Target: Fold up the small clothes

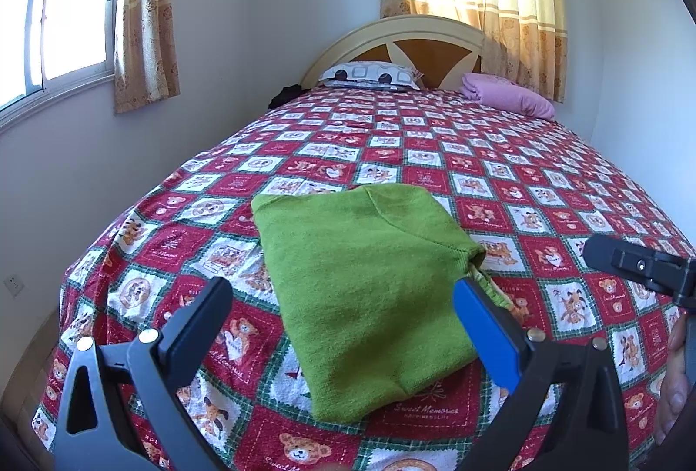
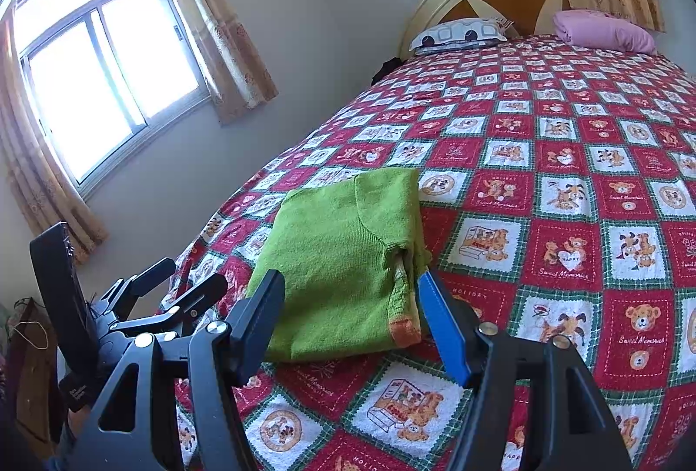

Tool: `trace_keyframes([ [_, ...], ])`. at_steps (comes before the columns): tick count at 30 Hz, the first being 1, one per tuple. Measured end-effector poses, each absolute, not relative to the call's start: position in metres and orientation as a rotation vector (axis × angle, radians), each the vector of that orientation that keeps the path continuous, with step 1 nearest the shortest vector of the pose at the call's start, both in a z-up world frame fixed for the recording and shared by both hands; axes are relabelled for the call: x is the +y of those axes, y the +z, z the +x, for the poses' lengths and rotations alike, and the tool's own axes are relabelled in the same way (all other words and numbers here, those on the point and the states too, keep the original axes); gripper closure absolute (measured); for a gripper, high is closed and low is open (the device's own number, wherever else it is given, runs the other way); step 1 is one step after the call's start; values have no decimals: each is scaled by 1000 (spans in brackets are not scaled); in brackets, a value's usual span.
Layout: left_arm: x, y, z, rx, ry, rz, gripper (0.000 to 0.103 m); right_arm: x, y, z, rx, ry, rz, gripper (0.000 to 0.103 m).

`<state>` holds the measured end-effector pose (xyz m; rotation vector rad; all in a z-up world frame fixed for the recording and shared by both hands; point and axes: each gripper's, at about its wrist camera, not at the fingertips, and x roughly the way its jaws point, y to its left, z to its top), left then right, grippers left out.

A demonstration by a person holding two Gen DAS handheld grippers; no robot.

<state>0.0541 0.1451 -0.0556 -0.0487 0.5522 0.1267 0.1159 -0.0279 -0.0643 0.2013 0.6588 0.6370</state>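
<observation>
A folded green knitted sweater lies flat on the red-and-white checked bedspread, near the bed's foot. An orange-trimmed cuff pokes out at its right side. My left gripper hovers over the sweater's near half, open, with its black and blue fingers apart and nothing pinched. My right gripper stands open just in front of the sweater, its pads clear of the cloth. Each gripper shows in the other's view: the right gripper at the right edge, the left gripper at the left.
A patterned pillow and a folded pink blanket lie by the headboard. The bed's left edge drops toward the wall with a window. A hand shows at the right edge.
</observation>
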Motion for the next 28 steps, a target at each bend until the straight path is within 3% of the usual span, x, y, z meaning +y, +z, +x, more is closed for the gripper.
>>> trace_keyframes([
  [28,166,-51,53,502,213,-24,0,-14,-68,110,650,653,149,38],
])
